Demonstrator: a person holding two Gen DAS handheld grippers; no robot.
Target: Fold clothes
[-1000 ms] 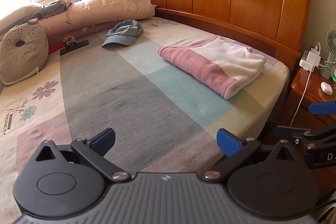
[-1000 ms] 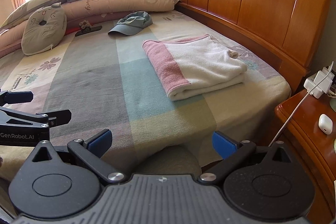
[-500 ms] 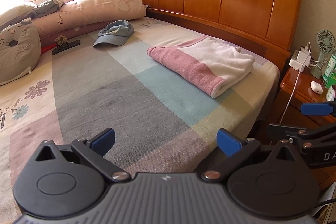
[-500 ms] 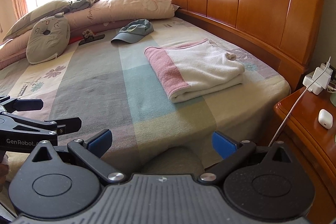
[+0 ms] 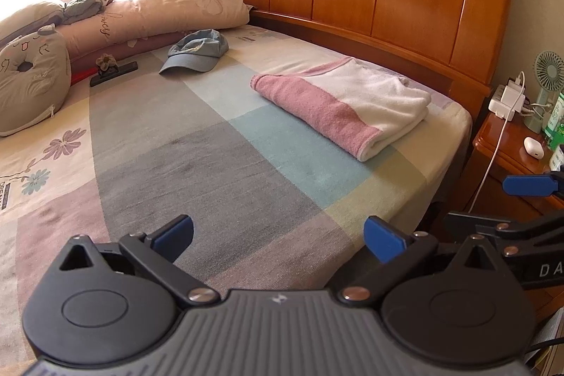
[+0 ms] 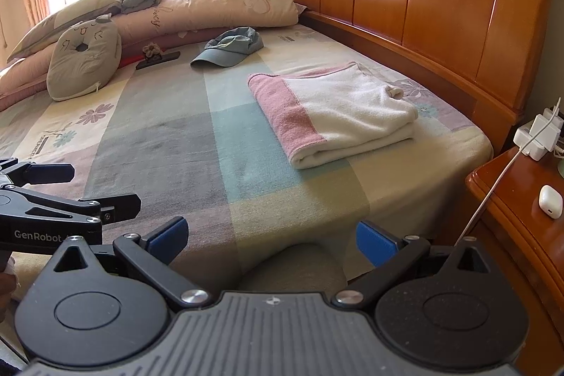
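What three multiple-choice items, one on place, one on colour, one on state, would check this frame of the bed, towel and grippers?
1. Where does the cap lie?
A. On the nightstand
B. On the bed, between the towel and the pillows
C. On top of the towel

2. What colours is the towel?
A. Pink and white
B. Green and yellow
C. All blue

3. How is the towel now?
A. Spread flat across the bed
B. Hanging from the right gripper
C. Folded, lying free of both grippers

Answers:
1 B: the cap sits on the bed beyond the towel, short of the pillows.
2 A: a pink band borders a white field.
3 C: stacked layers show at its near edge, and the left gripper and right gripper both show open, empty jaws well short of it.
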